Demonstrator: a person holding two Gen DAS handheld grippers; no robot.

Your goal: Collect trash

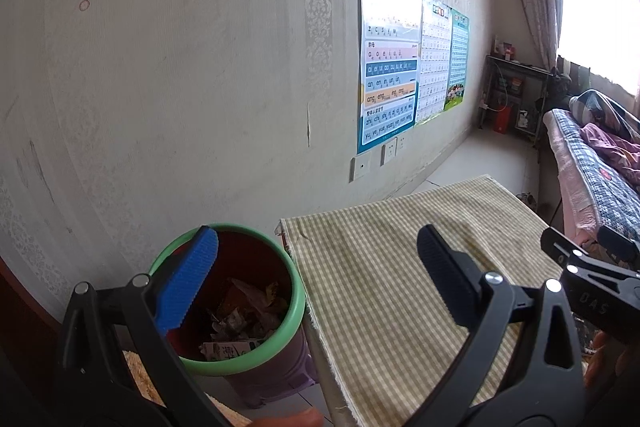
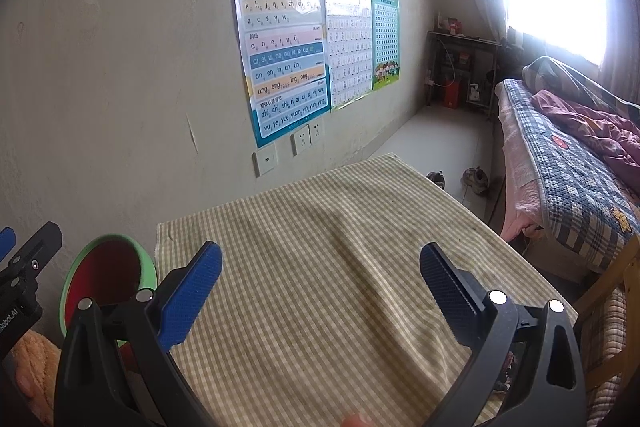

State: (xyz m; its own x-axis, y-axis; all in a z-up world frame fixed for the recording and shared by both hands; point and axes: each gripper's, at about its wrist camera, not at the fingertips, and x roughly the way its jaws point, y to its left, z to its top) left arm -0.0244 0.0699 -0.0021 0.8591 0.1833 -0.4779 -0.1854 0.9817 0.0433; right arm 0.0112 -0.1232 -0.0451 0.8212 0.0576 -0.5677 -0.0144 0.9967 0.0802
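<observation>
Both my left gripper (image 1: 316,275) and right gripper (image 2: 320,279) hover, jaws apart and holding nothing, over the worktop (image 2: 320,247); the bin (image 1: 296,303) at nine o'clock holds the trash (image 1: 240,319).

Pinyin chart (image 2: 280,51) on the wall: rows "b p m f d", "k h j q x zh ch", "z c s y w", "a o e i u ü", "ai ei ui ao ou iu ie üe", "an en in un ün", "ang eng ing ong", "zhi chi shi ri zi ci si yi wu". Left gripper (image 2: 18,315) body: "obot.AI" is read. Right gripper (image 1: 592,307) body: "DAS".
</observation>
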